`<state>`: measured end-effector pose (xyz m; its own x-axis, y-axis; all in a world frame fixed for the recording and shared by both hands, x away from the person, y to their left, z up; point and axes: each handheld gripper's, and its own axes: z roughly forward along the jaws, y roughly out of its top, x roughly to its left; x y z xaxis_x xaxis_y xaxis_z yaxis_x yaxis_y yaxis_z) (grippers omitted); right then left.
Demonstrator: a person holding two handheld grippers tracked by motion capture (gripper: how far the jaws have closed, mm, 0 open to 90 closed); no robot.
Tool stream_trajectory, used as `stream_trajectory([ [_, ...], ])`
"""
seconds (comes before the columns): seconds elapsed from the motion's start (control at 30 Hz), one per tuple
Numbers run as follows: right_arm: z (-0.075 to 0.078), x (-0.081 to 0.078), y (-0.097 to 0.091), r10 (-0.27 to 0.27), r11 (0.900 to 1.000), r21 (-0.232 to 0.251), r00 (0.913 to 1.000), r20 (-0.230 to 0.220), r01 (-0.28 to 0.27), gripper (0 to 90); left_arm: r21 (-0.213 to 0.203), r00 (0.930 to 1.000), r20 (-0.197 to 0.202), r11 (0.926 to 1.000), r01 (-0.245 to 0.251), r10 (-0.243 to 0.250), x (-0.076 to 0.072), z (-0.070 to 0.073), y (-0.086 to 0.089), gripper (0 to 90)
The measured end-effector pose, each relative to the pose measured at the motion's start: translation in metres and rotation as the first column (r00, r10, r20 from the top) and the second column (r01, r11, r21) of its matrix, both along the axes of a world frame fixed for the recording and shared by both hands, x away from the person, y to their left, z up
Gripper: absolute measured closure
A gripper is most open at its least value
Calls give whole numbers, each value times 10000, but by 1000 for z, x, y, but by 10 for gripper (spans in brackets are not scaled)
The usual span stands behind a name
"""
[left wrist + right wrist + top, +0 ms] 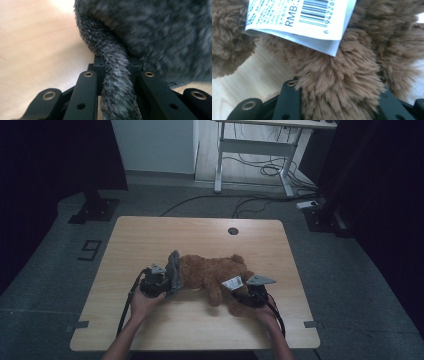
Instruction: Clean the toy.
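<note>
1. Plush toys: 1 brown bear (212, 275), mid tabletop (150, 240), nearer front edge.
2. Grey furry pieces: 1 (173, 267), at bear's left end.
3. Paper tags: 1 (232, 283), on bear's right side.
4. Grippers: 2, left gripper (167, 287) & right gripper (245, 295).

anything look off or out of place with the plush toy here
Nothing is damaged or spilled. The brown plush toy lies on its side on the table, a white paper tag showing. The left gripper pinches its grey part; the right gripper clamps a brown limb.
</note>
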<state>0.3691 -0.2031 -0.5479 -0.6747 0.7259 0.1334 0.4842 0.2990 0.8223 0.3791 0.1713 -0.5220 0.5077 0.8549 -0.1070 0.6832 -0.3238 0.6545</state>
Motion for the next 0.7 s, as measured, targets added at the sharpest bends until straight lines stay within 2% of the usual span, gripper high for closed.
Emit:
stream_trajectory([
  [0.07,1,5,2,-29,9999,-168,10000,68,30,643,-276,9999,-34,9995,-139,139,3,-3,0,760],
  [0.13,1,12,3,9,9997,-243,9998,185,-5,644,-386,9996,174,9990,-209,216,5,6,1,760],
  [0.27,2,20,3,57,9996,-285,9999,146,-53,645,-569,9940,1029,9979,-320,378,5,41,10,759],
  [0.3,2,21,3,84,9996,-282,9998,161,-79,645,-690,9907,1312,9973,-267,356,5,54,12,759],
  [0.37,2,20,3,120,9994,-328,9997,215,-113,645,-847,9862,1638,9964,-101,239,4,71,9,758],
  [0.43,2,19,3,176,9995,-273,9995,277,-169,645,-878,9814,1920,9959,212,-39,4,88,-2,756],
  [0.53,3,17,3,172,9996,-225,9995,279,-165,645,-507,9733,2195,9955,800,-670,9,105,-31,751],
  [0.63,2,16,2,274,9994,-240,9989,368,-265,644,-608,9727,2114,9920,1110,-959,20,107,-55,750],
  [0.7,2,15,1,334,9992,-230,9986,401,-325,644,-645,9757,1922,9907,1200,-1056,31,103,-67,750],
])
